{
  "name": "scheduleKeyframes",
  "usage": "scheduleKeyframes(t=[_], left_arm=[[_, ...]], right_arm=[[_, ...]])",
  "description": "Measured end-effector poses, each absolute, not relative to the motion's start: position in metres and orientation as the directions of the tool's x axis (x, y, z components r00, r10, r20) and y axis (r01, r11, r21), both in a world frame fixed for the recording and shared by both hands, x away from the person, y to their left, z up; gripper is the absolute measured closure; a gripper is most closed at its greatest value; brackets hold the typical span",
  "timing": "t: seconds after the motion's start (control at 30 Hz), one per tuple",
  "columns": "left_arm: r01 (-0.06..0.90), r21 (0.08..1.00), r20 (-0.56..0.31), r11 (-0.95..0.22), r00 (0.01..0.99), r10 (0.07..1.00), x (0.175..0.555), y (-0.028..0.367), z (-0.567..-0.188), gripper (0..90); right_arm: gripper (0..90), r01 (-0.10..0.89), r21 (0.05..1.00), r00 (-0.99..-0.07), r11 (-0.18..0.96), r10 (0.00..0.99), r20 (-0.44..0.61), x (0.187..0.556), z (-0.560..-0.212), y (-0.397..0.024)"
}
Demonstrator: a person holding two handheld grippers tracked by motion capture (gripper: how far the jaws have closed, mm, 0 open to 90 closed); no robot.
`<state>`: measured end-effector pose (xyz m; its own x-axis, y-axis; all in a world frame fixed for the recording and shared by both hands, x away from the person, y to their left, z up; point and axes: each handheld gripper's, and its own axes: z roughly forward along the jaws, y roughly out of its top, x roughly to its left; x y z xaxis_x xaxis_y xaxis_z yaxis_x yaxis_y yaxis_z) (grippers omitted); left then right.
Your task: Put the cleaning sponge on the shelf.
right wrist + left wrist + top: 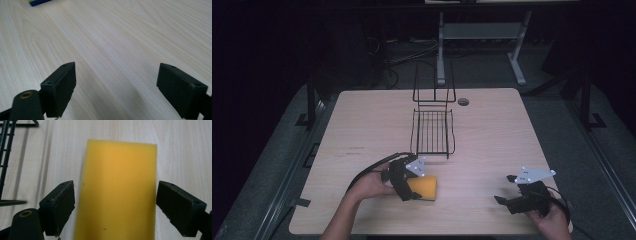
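Yellow sponge (117,192) between left hand-held gripper (115,205) jaws

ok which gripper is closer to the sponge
Left. The left gripper straddles the sponge, jaws open either side. The right gripper sits well off to its right, open over bare table.

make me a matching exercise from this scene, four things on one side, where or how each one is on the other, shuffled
Things:
1. yellow rectangular foam sponge
2. black wire rack
3. left tongs
4. right tongs

Places or states:
A. open over bare wood at the table's near right
B. standing at the middle of the light wooden table, toward its far edge
C. lying flat between two open jaws
D. open, one jaw on each side of the sponge

Pairs: 1-C, 2-B, 3-D, 4-A
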<state>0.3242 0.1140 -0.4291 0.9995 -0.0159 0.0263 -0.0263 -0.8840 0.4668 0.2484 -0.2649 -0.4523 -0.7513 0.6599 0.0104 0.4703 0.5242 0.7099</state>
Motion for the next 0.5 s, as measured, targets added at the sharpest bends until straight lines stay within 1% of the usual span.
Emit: scheduleKeyframes(t=[0.17, 0.5], left_arm=[[-0.028, 0.445, 0.016, -0.895, 1.0, -0.023, 0.326, 0.113, -0.434, 15.0], [-0.018, 0.44, -0.002, -0.898, 1.0, -0.021, 0.326, 0.113, -0.44, 15.0]], right_arm=[[15.3, 0.47, 0.711, -0.753, 0.523, 0.658, 0.013, 0.248, -0.452, -0.265], [15.3, 0.471, 0.709, -0.754, 0.524, 0.657, 0.016, 0.248, -0.452, -0.264]])
